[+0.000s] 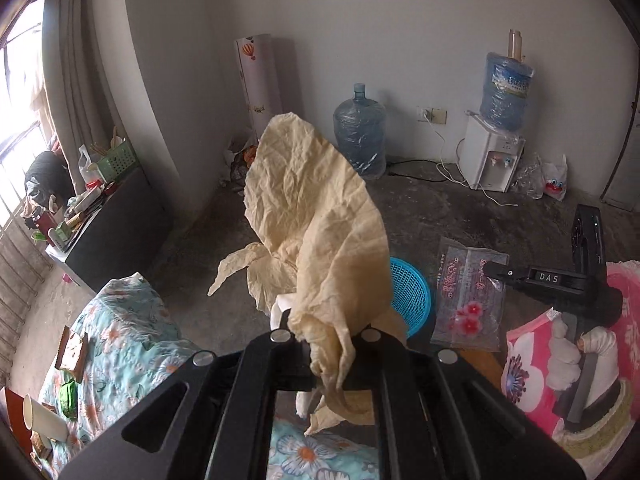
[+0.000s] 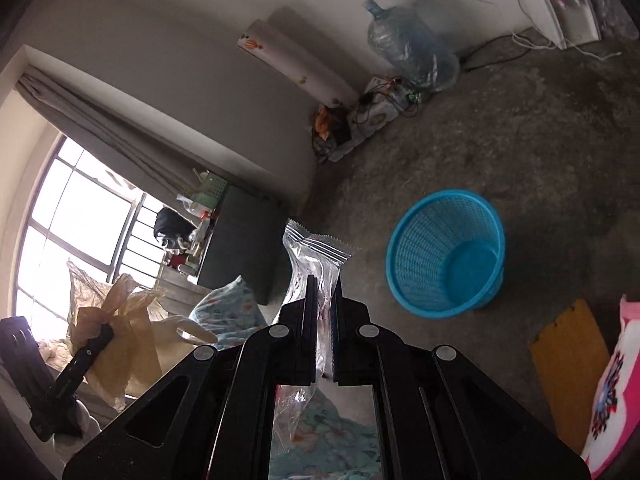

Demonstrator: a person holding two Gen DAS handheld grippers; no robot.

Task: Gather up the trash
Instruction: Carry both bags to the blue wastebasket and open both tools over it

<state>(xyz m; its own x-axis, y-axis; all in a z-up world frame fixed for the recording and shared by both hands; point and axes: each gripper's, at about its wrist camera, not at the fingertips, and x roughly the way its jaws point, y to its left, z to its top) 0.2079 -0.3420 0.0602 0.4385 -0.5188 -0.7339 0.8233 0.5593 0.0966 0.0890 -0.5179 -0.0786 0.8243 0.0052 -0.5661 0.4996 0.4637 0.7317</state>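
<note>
My left gripper (image 1: 320, 320) is shut on a crumpled yellowish paper wrapper (image 1: 316, 216) and holds it up in the air; the paper hides its fingertips. It also shows at the left of the right wrist view (image 2: 116, 312). My right gripper (image 2: 323, 280) is shut on a clear plastic wrapper (image 2: 312, 252), which shows in the left wrist view (image 1: 468, 292) with pink flower print. A blue plastic basket (image 2: 444, 252) stands on the floor, empty, to the right of and beyond the right gripper. In the left wrist view the basket (image 1: 412, 292) is partly hidden behind the paper.
A bed with a floral blue cover (image 1: 120, 336) lies below, with wrappers (image 1: 72, 348) and a paper cup (image 1: 44, 418) on it. A pink floral pillow (image 1: 532, 360) is at right. Water jugs (image 1: 360, 132), a dispenser (image 1: 490, 160) and a dark side table (image 1: 116, 224) stand around the concrete floor.
</note>
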